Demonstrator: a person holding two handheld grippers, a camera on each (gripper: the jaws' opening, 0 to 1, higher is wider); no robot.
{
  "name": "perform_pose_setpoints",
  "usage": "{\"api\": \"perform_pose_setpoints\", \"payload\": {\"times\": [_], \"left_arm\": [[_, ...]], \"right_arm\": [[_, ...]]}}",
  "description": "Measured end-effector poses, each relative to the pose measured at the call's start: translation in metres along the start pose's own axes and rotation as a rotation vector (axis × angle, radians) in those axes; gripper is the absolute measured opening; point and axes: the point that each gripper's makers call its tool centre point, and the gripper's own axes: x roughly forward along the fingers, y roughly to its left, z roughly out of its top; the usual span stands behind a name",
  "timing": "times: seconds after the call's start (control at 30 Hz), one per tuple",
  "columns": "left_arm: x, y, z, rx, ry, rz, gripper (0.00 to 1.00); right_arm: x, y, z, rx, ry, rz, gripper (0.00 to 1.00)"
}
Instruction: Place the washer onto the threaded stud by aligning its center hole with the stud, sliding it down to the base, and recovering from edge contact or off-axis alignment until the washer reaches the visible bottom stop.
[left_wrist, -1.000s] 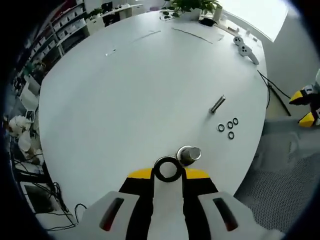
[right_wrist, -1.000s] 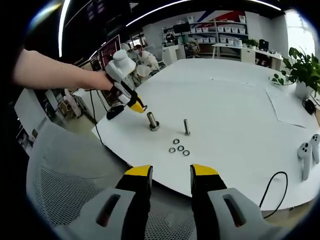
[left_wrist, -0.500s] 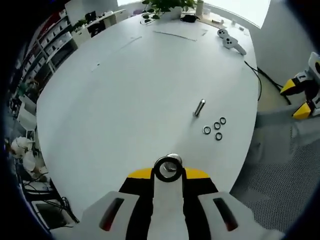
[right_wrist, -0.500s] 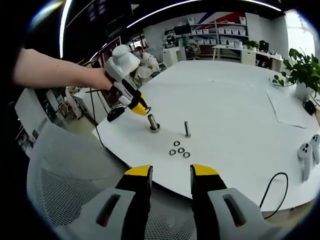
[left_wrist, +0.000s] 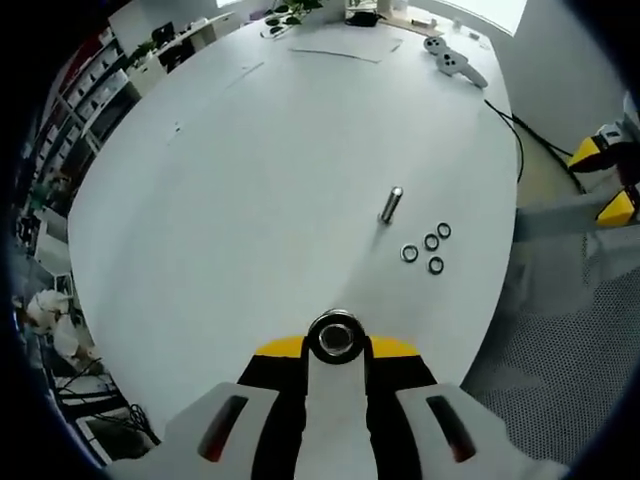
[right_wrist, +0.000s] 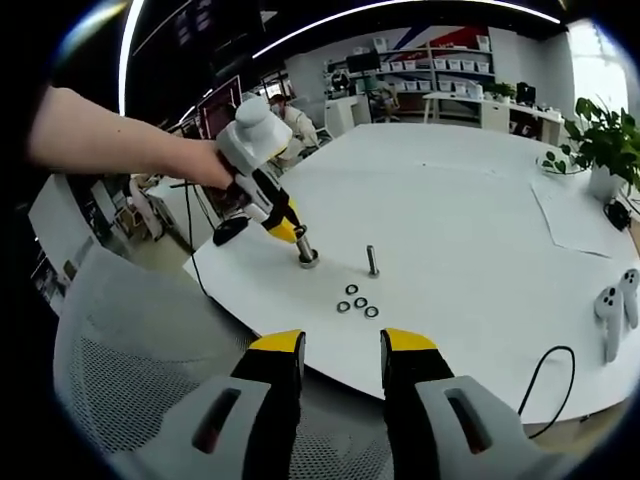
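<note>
Your left gripper (left_wrist: 336, 347) is clamped on the washer (left_wrist: 336, 337), a dark ring pinched between the yellow-tipped jaws at six o'clock in the left gripper view. Through the ring's hole you look down on the top of the threaded stud (left_wrist: 337, 338), so hole and stud top look lined up from here; how far down the washer sits, you cannot tell. In the right gripper view, your left hand (right_wrist: 205, 163) at ten o'clock holds that gripper tilted down, its yellow tips meeting the top of the stud (right_wrist: 305, 248), which stands upright on its wider base near the table's near edge.

On the white table (left_wrist: 250, 170), a second stud (left_wrist: 390, 204) stands alone at about one o'clock from the clamped washer. Just beside it, toward three o'clock, three spare washers (left_wrist: 426, 245) lie flat in a tight cluster, apart from one another. Farther off, at twelve to one o'clock, two white controllers (left_wrist: 450, 60) lie near the table's far edge, with a black cable (left_wrist: 520, 135) running off the side. A mesh chair (left_wrist: 560, 340) sits at four o'clock beside the table.

Your right gripper (right_wrist: 340, 350) hangs well back from the table over the chair, jaws parted, nothing between them. A potted plant (right_wrist: 600, 145) stands at two o'clock in that view.
</note>
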Motion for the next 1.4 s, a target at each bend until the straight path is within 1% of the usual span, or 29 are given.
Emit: {"api": "perform_pose_setpoints", "payload": {"times": [0.13,0.23,0.33,0.43,0.6,0.77,1.0,1.03,1.07,1.1,1.2,1.23,1.3,1.4], "left_arm": [[0.004,0.001,-0.003,0.023,0.018,0.005,0.19],[0.009,0.001,-0.004,0.012,0.021,-0.002,0.19],[0.016,0.0,-0.005,0.007,0.029,-0.006,0.19],[0.028,0.0,-0.008,0.008,0.049,-0.01,0.19],[0.038,-0.004,-0.011,0.044,0.069,-0.01,0.19],[0.043,-0.003,-0.013,0.07,0.074,-0.006,0.19],[0.047,-0.004,-0.016,0.057,0.068,-0.011,0.2],[0.048,-0.005,-0.018,0.057,0.073,-0.01,0.2],[0.047,-0.005,-0.024,0.042,0.105,-0.002,0.2],[0.049,-0.004,-0.02,0.054,0.084,-0.001,0.2],[0.044,-0.003,-0.018,0.044,0.061,0.035,0.22],[0.043,-0.001,-0.018,0.026,0.05,0.04,0.23],[0.041,-0.002,-0.02,-0.003,0.042,0.028,0.23],[0.033,-0.001,-0.025,-0.001,0.037,0.045,0.24]], "right_arm": [[0.0,0.0,0.0,-0.002,-0.001,0.001,0.33],[0.0,-0.001,0.0,0.003,-0.002,-0.002,0.33],[0.0,-0.001,-0.001,0.004,0.005,-0.004,0.33],[0.0,-0.002,-0.002,0.005,0.014,-0.007,0.33],[0.001,-0.004,-0.005,0.017,0.025,-0.017,0.33],[0.001,-0.004,-0.005,0.012,0.031,-0.015,0.32],[0.001,-0.004,-0.006,0.017,0.033,-0.019,0.32],[0.001,-0.004,-0.006,0.017,0.033,-0.018,0.32],[0.001,-0.004,-0.006,0.016,0.034,-0.018,0.32],[0.001,-0.005,-0.006,0.014,0.035,-0.019,0.32],[0.001,-0.005,-0.007,0.015,0.036,-0.018,0.32],[0.001,-0.004,-0.007,0.014,0.036,-0.017,0.32],[0.001,-0.004,-0.006,0.015,0.033,-0.016,0.32],[0.001,-0.007,-0.006,0.031,0.032,-0.026,0.32]]}}
